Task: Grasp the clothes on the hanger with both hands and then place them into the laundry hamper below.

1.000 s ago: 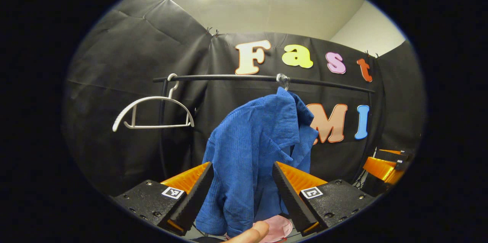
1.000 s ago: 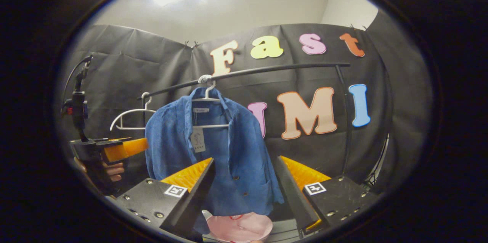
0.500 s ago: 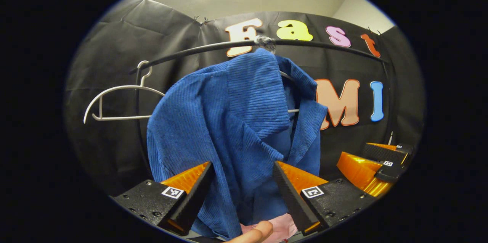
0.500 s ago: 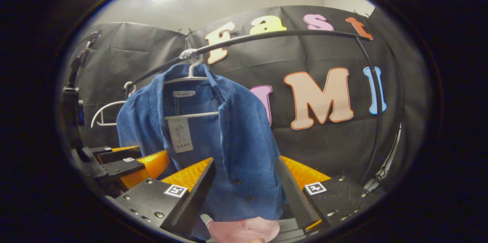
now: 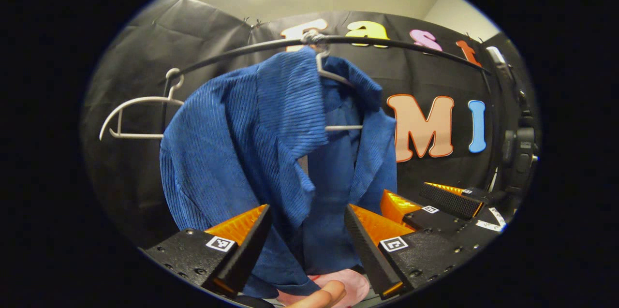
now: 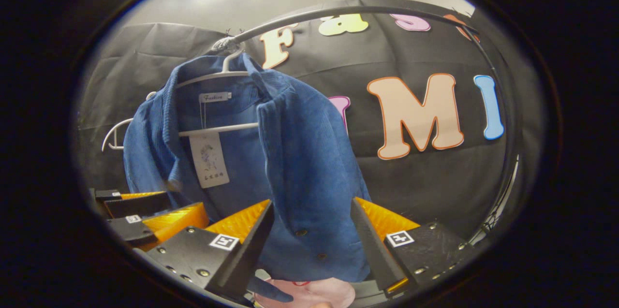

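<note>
Closer now, blue jacket [image 5: 232, 143] hangs beside empty hanger [image 5: 130, 117] on rail [image 5: 396, 47].

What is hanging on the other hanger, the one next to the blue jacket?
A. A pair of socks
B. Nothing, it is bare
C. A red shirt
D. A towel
B: the white hanger hooked on the rail beside the blue jacket carries no clothing, just its bare frame.

- My jacket [image 5: 251, 129] is deep blue with fine ribbing.
- Its hanger [image 6: 217, 73] and the spare hanger [image 5: 130, 117] are white.
- The rail [image 5: 396, 46] is black.
- The hamper [image 6: 319, 293] is pink.
</note>
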The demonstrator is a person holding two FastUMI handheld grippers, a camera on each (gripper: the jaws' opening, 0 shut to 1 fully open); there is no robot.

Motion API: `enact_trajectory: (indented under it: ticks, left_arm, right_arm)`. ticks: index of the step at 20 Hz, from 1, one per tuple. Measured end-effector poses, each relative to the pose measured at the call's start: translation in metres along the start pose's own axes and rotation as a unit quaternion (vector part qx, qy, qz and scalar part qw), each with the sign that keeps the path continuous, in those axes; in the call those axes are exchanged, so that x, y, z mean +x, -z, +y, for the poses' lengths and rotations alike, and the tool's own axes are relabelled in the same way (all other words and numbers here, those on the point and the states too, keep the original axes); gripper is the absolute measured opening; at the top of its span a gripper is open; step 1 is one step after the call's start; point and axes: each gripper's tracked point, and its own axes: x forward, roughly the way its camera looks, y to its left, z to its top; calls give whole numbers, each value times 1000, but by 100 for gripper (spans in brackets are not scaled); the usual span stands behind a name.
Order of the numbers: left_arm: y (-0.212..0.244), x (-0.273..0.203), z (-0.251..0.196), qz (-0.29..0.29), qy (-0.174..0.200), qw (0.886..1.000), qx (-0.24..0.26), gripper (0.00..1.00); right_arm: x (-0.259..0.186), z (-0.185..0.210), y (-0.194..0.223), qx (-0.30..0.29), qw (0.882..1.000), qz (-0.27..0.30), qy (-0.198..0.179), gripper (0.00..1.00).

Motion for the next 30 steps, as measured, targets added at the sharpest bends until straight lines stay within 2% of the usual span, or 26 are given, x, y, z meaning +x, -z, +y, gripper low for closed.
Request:
enact_trajectory:
  ticks: [1,3,4,5,6,7,9,10,11,12,13,15,16,17,18,19,20,21,23,25,26,27,28,30]
  left_arm:
    - [-1,2,0,-5,1,1000,9,91]
    - [1,6,8,2,-6,1000,-5,93]
    - [2,9,14,8,-14,1000,-13,97]
    - [1,14,26,1,-31,999,-14,99]
    - [-2,18,40,-7,-51,999,-4,97]
    - [-4,24,51,-21,-63,998,4,99]
    - [2,37,65,-19,-64,998,-7,99]
    - [2,45,69,-22,-66,997,-15,99]
    - [-2,53,73,-32,-65,997,-20,96]
    - [-10,58,73,-53,-51,996,-39,97]
    - [-21,63,74,-88,-36,994,-60,83]
    - [-18,74,88,-93,-28,992,-83,56]
    - [-19,77,91,-93,-19,991,-96,42]
    - [-20,79,94,-93,-8,991,-100,32]
    - [-19,79,95,-83,10,992,-97,23]
    - [-15,77,95,-69,30,993,-93,13]
    - [-15,75,94,-61,52,993,-83,3]
    - [-14,75,93,-51,70,993,-80,4]
    - [-7,67,91,-25,100,991,-85,2]
    - [2,54,75,8,145,986,-79,2]
    - [4,45,68,19,170,982,-78,2]
    - [5,36,63,22,191,978,-74,3]
    - [4,27,59,22,205,976,-65,3]
    - [-1,18,67,11,204,978,-52,2]
  right_arm:
    - [0,4,1,7,1000,1,-8,94]
    - [1,12,1,15,1000,5,-25,92]
    - [2,13,0,15,999,2,-30,96]
    - [5,16,-1,14,999,1,-34,92]
    - [6,20,-1,12,999,-2,-43,92]
    - [9,24,-4,15,999,-7,-48,95]
    - [16,35,-4,19,998,-11,-64,96]
    - [18,37,-4,13,998,-13,-67,92]
    - [23,33,-6,3,998,-18,-59,92]
    - [27,24,-10,-7,999,-26,-39,96]
    - [30,21,-13,-12,999,-35,-26,92]
    - [37,27,-14,-19,999,-42,-28,92]
    - [38,27,-13,-22,998,-41,-30,96]
    - [33,30,-11,-24,998,-39,-36,92]
    - [30,34,-8,-26,998,-39,-44,96]
    - [25,36,-6,-32,997,-44,-48,93]
    - [30,35,-12,-37,997,-56,-40,96]
    - [35,30,-19,-32,997,-70,-21,94]
    - [46,30,-25,-18,997,-80,-8,92]
    - [58,26,-20,-2,998,-57,0,92]
    - [58,18,-19,2,999,-51,13,96]
    - [60,9,-21,6,998,-49,32,92]
    - [60,5,-24,9,998,-50,41,92]
    - [69,-9,-30,26,996,-49,65,96]
